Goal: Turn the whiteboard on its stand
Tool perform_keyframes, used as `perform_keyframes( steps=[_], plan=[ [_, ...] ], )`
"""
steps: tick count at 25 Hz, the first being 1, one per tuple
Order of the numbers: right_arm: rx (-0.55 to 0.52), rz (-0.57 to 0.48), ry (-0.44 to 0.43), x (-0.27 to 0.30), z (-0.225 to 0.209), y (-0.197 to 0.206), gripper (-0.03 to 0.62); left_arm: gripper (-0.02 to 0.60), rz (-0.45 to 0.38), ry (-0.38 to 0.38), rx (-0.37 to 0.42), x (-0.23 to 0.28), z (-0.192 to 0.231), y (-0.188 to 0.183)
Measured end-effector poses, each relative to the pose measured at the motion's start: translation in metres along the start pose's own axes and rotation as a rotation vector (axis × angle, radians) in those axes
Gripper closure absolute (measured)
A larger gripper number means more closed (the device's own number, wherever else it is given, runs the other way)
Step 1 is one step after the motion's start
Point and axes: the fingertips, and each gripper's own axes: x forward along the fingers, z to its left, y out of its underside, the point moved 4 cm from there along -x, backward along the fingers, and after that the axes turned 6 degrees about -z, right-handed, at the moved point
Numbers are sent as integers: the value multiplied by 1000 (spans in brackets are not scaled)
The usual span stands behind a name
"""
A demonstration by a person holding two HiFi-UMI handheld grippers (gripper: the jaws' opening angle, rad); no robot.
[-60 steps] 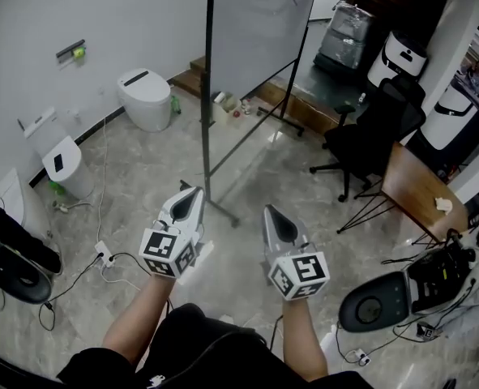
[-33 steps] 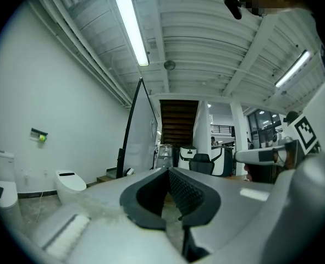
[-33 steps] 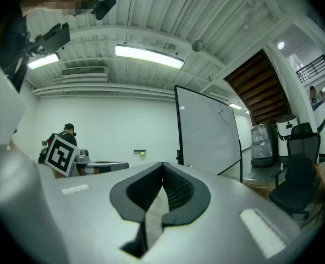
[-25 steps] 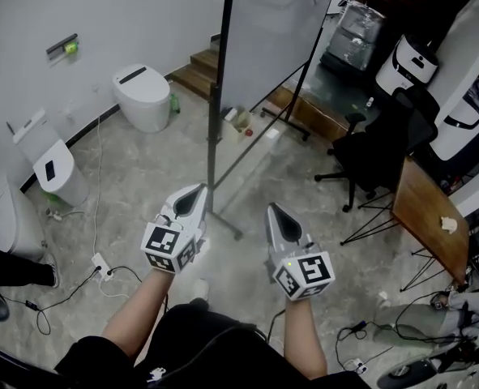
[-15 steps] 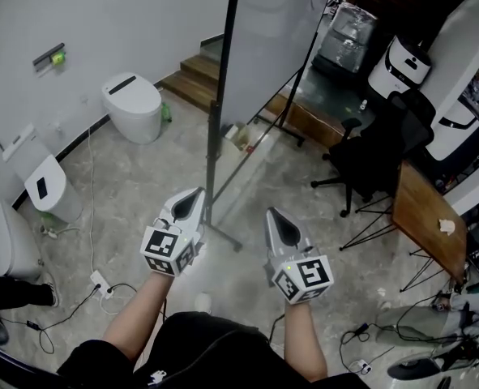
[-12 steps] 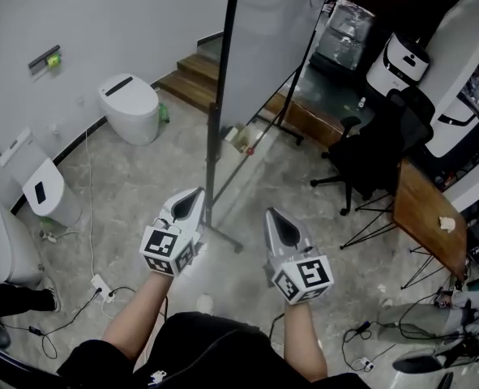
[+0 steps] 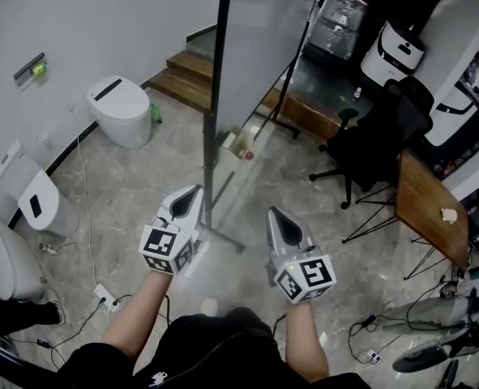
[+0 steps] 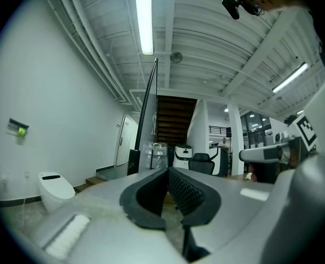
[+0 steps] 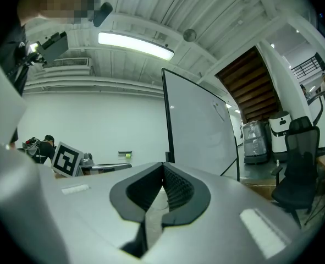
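Main risk: both claws are closed w/ nothing in them, so neither can take the frame as it stands. A shove w/ the smooth closed tips would likely skid off the whiteboard (image 7: pixel 259 39) or its dark edge rather than turn it. A push away from the pivot could make the whole stand (image 7: pixel 210 148) slide or rock instead of the panel rotating. If the panel does swing, its lower edge may hit the small box (image 7: pixel 237 143) at the stand's foot. The foot bar runs toward the person's feet and loose cables (image 7: pixel 101 292) lie on the floor at left, so stepping in risks a trip. The office chair (image 7: pixel 373 132) and wooden counter (image 7: pixel 429 205) on the right look well apart, prob. no issue. The whiteboard stands upright on the floor ahead, nearly edge-on to the person, w/ the toilet (image 7: pixel 116 108) off to its left. Pose: both forearms reach fwd from the body, side by side, claws aimed fwd and slightly up at the board, marker cubes facing back at the head view. The left claw (image 7: pixel 191 193) sits just beside the near post in the head view, but the left gripper view puts that post some way ahead, so no contact. Its pads (image 8: pixel 180 187) meet at the tip, nothing between. The right claw (image 7: pixel 273 214) hangs further right, clear of the frame, jaws likewise together and empty, w/ the board face ahead of it in the right gripper view.
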Motion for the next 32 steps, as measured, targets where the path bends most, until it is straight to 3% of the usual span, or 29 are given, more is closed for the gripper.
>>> perform_keyframes(
  steps=[8,19,27,32],
  plan=[
    [1,-6,-33,20,-21,-6,586,575,7,-39,30,29,11,-2],
    [-14,-13,-98,44,-57,-25,586,541,35,-132,136,83,38,-1],
    [-9,-4,-108,52,-74,-26,586,487,95,-184,165,120,64,14],
    [-6,3,-96,54,-83,-23,586,408,110,-204,160,145,80,19]
  ],
)
